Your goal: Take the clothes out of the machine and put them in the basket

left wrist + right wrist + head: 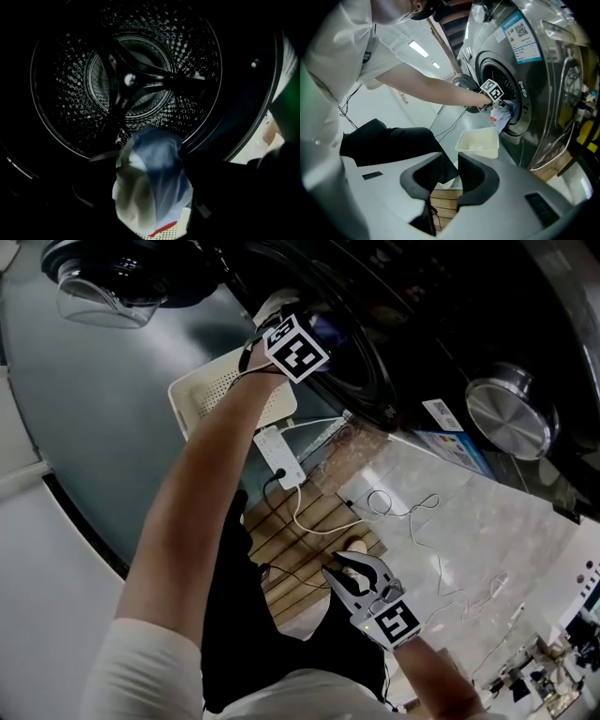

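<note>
The left gripper (149, 161) is at the lower rim of the drum (140, 70), jaws at full spread, with the cloth (152, 187) bunched between them but not clamped; the drum behind is bare. The basket (477, 152) sits on the floor (103, 427) just below the door opening of the machine (534, 93), its perforated bottom bare. The right gripper (450, 159) hangs well clear of both, jaws partly apart, holding nothing.

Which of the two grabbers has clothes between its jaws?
The left hand-held gripper, at the round door of the silver washing machine: a white and blue cloth sits between its jaws. The right hand-held gripper has nothing between its jaws.
</note>
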`<state>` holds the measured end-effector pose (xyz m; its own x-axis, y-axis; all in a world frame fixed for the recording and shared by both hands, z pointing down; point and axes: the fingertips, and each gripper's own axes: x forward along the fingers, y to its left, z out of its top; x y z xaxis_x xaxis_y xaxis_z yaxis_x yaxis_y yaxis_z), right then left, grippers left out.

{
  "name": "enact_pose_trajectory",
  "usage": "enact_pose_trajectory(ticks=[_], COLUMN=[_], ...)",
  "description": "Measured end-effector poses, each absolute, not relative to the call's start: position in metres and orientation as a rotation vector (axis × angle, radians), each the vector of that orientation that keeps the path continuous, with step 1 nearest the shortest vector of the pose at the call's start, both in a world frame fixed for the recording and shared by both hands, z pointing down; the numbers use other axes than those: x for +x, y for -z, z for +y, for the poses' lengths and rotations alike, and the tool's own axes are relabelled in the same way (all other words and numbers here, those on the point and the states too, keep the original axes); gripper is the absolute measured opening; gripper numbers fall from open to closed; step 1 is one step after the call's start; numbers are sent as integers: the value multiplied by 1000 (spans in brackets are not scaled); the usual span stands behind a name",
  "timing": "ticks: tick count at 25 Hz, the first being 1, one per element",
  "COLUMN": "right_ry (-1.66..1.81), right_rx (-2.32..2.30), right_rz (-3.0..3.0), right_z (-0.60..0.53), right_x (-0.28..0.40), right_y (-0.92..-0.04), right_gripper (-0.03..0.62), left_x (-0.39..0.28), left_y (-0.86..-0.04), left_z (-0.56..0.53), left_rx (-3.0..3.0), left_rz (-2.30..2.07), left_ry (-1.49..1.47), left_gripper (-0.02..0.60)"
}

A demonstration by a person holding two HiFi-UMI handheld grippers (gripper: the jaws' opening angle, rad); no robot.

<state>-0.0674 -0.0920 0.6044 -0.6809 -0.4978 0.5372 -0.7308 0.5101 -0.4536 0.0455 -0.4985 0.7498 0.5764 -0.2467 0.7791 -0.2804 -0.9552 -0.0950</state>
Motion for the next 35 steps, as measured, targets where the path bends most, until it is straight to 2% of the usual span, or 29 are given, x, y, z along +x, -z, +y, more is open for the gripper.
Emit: enact_pose_trajectory(ticks=[13, 18, 22, 25, 30, 35], right_ry=[-1012, -1019, -1012, -1011, -1007, -989], right_rx=[1057, 1064, 1071, 1074, 1075, 1078], right_rz=[-2392, -2392, -2392, -2392, -2395, -2413], right_z=[-92, -92, -90, -90, -87, -84], right_x=[-59, -57, -53, -51, -50, -49], right_y=[-615, -614, -613, -613, -610, -604], right_gripper=[80, 80, 80, 80, 80, 80], left_x=[56, 56, 54, 52, 50, 43], left_y=[-793, -797, -800, -799, -793, -775], left_z=[-498, -496, -496, -497, -496, -499], left_rx=[2642, 2605, 2575, 2565, 2571, 2566], left_rz=[-397, -413, -441, -470, -520, -595], left_ry=[-1443, -1417, -1424, -1440, -1441, -1372], left_gripper=[437, 368, 271, 228, 187, 175])
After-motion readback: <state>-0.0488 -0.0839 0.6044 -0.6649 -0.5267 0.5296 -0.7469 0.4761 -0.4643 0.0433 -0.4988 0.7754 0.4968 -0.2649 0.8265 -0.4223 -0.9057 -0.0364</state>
